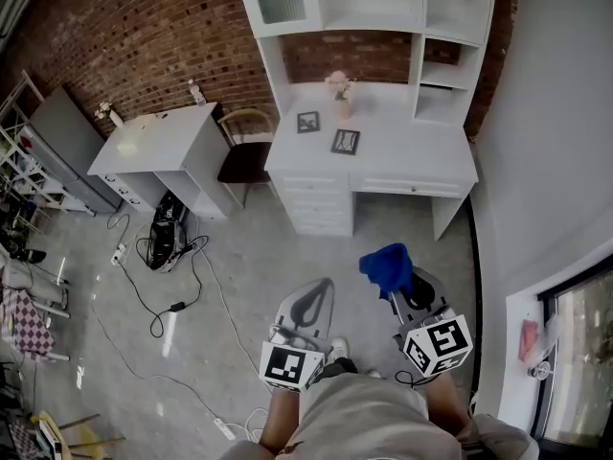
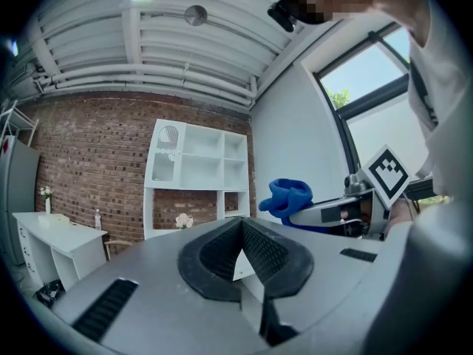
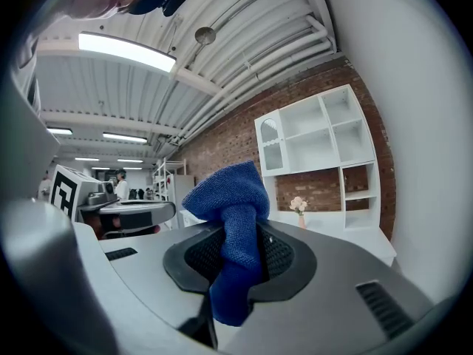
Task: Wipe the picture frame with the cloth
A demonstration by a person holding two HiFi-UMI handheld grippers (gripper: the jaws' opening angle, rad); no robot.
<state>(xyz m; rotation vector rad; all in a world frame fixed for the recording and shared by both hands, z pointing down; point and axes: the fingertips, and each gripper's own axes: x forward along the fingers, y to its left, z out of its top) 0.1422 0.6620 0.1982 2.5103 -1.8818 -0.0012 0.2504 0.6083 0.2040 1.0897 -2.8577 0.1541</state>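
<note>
Two small dark picture frames (image 1: 307,122) (image 1: 345,142) stand on the white desk (image 1: 412,156) far ahead of me, next to a vase of pale flowers (image 1: 339,89). Low in the head view, well short of the desk, my right gripper (image 1: 395,278) is shut on a bunched blue cloth (image 1: 387,264). In the right gripper view the cloth (image 3: 233,220) sticks up and hangs down between the black pads. My left gripper (image 1: 320,287) is beside it, jaws together and nothing in them. From the left gripper view I see its own tips (image 2: 242,225) and the cloth (image 2: 289,196) off to the right.
A white hutch with open shelves (image 1: 383,8) tops the desk against a brick wall. A chair (image 1: 244,156) and a second white table (image 1: 158,147) stand to the left. Cables and a power strip (image 1: 172,266) lie on the grey floor. A window (image 1: 575,353) is at right.
</note>
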